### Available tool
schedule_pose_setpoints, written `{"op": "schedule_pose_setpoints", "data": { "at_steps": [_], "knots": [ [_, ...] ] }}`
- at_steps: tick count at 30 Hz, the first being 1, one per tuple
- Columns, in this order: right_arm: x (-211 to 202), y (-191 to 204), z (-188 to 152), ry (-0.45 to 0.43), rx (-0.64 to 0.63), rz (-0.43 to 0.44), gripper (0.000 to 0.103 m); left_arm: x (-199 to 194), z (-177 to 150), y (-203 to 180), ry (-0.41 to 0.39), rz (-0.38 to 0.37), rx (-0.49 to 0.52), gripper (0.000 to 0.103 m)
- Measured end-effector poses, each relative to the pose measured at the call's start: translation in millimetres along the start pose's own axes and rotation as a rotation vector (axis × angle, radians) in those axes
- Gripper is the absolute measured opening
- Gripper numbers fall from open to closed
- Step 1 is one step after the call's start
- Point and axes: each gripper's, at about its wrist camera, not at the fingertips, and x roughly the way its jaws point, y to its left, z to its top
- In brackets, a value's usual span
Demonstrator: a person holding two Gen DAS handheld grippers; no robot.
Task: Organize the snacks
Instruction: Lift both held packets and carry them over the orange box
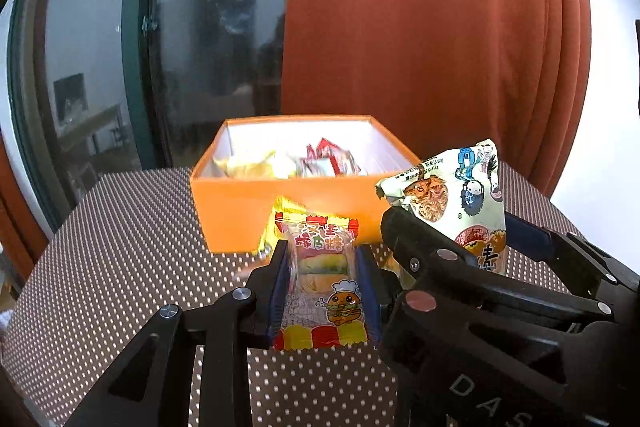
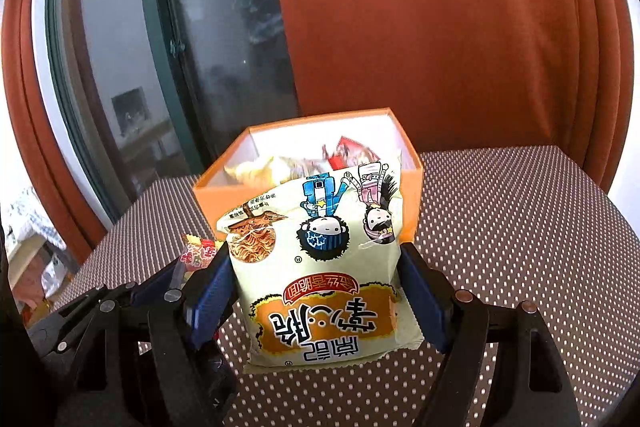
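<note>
Two snacks are held at once here. The left tool (image 1: 322, 287) is clenched on a small burger gummy packet (image 1: 320, 283), pinched by its long sides between the blue pads. The right tool (image 2: 316, 291) is clamped on a bigger noodle snack bag (image 2: 320, 267), held upside down by its lower half, so the jaws are spread wide around it. Both packets are carried above the dotted surface (image 1: 120, 247), just short of the near wall of the orange box (image 1: 236, 215), which is parked toward the far edge of the surface and already has a few wrappers piled inside.

What could go wrong from here, probably:

- The noodle bag is puffy and slick, and only the bottom part is gripped. If it's tilted forward for the drop, it could slide out early and land in front of the box.
- The two tools are packed really close together, nearly touching in the left view. A bump between them on the way over the rim could knock a packet loose.
- The box looks like light cardboard, so a low approach could get its near wall clipped and the whole thing shoved toward the far edge.
- Another yellow wrapper (image 1: 286, 213) is sitting against the front of the box and could be missed.
</note>
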Motion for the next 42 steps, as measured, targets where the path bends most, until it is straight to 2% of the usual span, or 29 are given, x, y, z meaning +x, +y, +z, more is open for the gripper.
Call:
{"op": "schedule_pose_setpoints", "data": {
  "at_steps": [17,32,37,42],
  "knots": [
    [-1.7,-1.1,69.4,-0.166,-0.014,0.056,0.081,-10.8,69.7,-4.2,-0.165,0.059,-0.006,0.032],
    [38.1,-11.7,121.1,-0.218,-0.036,0.086,0.081,29.2,129.2,4.1,-0.196,0.087,-0.039,0.032],
    [37.4,-11.9,118.2,-0.230,-0.025,0.091,0.081,45.9,141.8,11.4,-0.181,0.091,-0.049,0.032],
    [38.7,-7.9,116.7,-0.214,-0.024,0.091,0.081,72.2,149.3,18.4,-0.174,0.134,-0.036,0.032]
  ]
}}
